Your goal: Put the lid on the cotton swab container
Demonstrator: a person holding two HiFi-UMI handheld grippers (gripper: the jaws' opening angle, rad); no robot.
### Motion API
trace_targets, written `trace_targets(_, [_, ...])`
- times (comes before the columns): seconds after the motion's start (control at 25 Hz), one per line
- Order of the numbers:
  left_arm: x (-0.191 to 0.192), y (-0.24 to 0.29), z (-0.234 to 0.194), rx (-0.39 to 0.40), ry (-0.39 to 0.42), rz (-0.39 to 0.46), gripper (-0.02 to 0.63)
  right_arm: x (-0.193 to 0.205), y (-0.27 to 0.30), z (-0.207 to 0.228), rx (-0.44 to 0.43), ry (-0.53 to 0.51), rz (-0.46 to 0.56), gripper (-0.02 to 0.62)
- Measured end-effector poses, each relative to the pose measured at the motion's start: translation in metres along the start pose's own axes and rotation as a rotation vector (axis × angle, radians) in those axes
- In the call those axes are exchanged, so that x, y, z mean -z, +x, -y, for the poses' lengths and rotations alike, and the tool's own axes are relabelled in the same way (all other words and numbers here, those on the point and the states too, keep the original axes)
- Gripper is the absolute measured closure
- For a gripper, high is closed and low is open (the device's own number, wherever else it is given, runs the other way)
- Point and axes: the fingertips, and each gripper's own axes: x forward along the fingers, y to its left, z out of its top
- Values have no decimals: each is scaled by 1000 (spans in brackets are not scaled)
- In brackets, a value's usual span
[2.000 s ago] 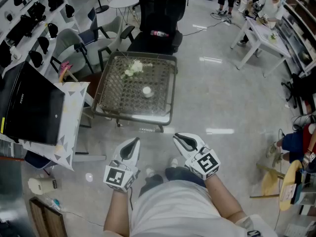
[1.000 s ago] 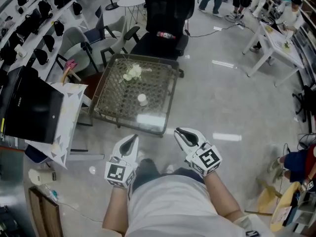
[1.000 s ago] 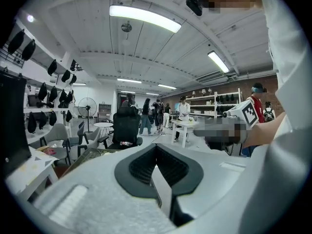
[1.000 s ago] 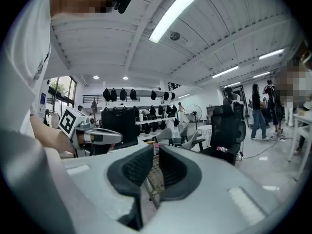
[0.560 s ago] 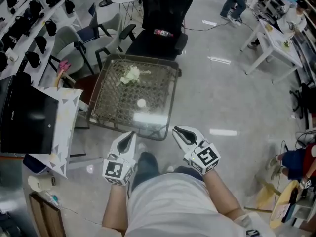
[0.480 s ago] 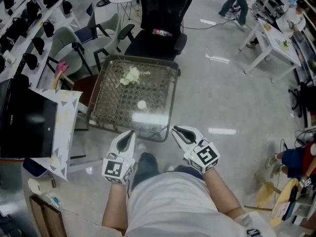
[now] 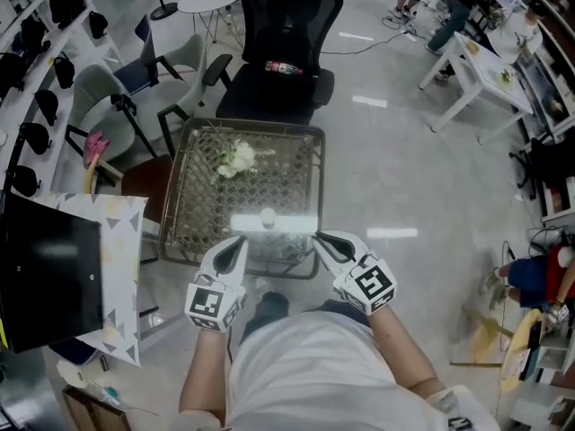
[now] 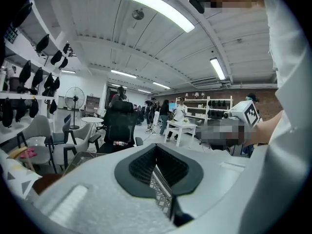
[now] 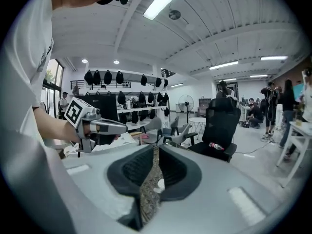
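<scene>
Two grippers in play, nothing held in either.

Head view: left gripper and right gripper side by side at the 6 o'clock edge of the glass-topped wicker table, jaws together on both. Small white round item on the glass at 12 o'clock between the two tips, near but apart. Container or lid: too small to tell. White clump at 11 o'clock of it.

Left gripper view: closed to a thin slit, only wicker behind.

Right gripper view: likewise closed, a white speck showing through the slit.

Risks, as judged:
- picking up the wrong part, neither one identified yet
- nudging the light item across slick glass with closed jaws
- lid not located at all
</scene>
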Motion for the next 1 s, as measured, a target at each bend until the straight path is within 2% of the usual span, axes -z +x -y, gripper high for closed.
trace_targets(0.12, [4,6,-21,34,-2,-17,597,1,19,6,37,-33,-35,557])
trace_targets(0.28, [12,12,-39,82,3,-55,597,8,37,15,69,-19,-69,557])
trace_targets(0.48, [22,20,-50,101,3,-89,597,18,54,22,57,-22,-124,557])
trace_targets(0.68, [26,40,-60,65,-24,-113,597,31,77,40,-5,-38,-172,557])
trace_targets(1.0, [29,72,-71,-62,-66,-160,597,52,114,73,-187,-39,-241,557])
